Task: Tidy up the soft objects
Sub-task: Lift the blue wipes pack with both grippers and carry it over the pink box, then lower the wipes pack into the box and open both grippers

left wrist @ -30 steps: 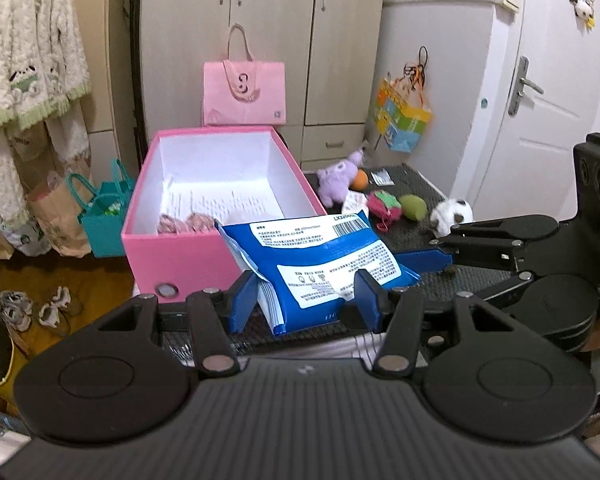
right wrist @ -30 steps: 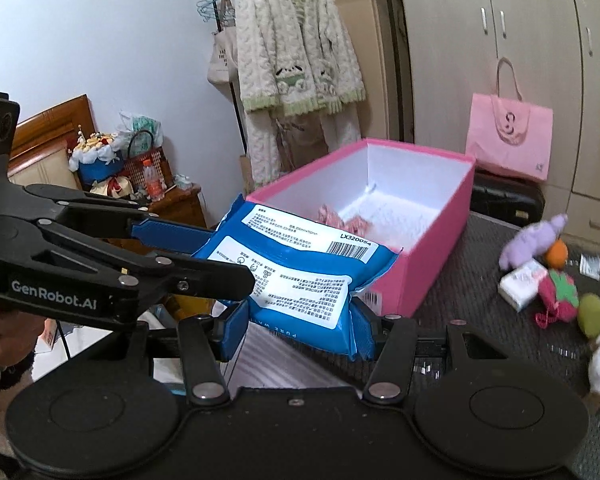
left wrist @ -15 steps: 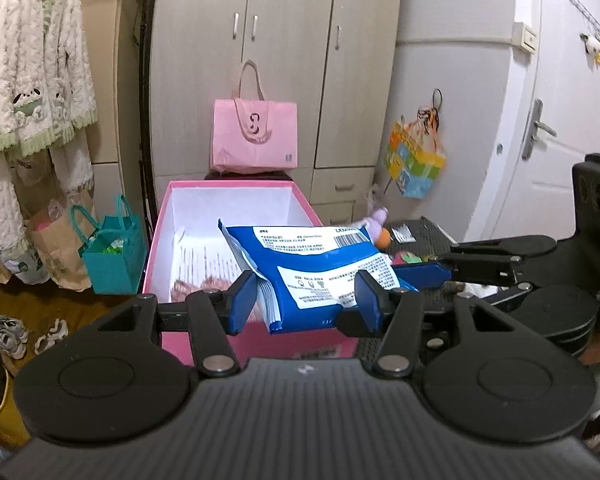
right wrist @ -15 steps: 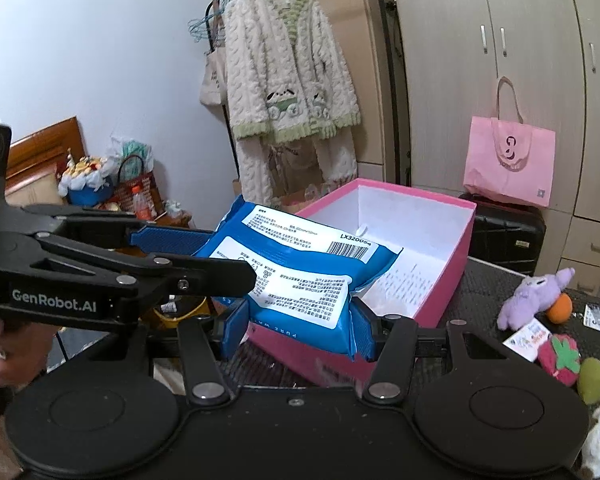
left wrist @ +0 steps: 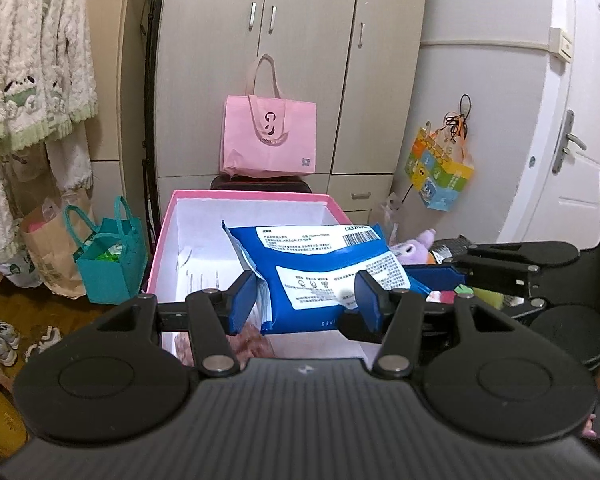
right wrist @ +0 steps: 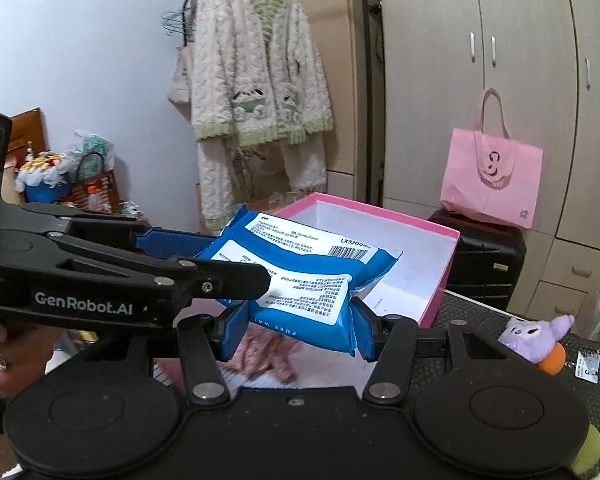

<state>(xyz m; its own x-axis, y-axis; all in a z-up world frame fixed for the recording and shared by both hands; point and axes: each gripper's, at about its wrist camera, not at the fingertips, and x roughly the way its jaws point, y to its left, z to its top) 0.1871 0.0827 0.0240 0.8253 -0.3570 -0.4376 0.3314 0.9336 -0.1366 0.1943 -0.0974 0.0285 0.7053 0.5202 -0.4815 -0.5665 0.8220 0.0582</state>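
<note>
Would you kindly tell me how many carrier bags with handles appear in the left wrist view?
3, possibly more hidden: a pink tote bag on the dark case before the wardrobe, a teal paper bag on the floor left of the pink box, and a brown paper bag behind it.

Soft indoor light (fisheye-warped edges)

Glossy blue plastic wipes pack [left wrist: 324, 272], smooth pink cardboard box [left wrist: 248, 197], fuzzy cloth cardigan [right wrist: 256, 80].

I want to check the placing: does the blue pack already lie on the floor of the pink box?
No, the blue pack hangs above the open pink box, held between both claws.
</note>
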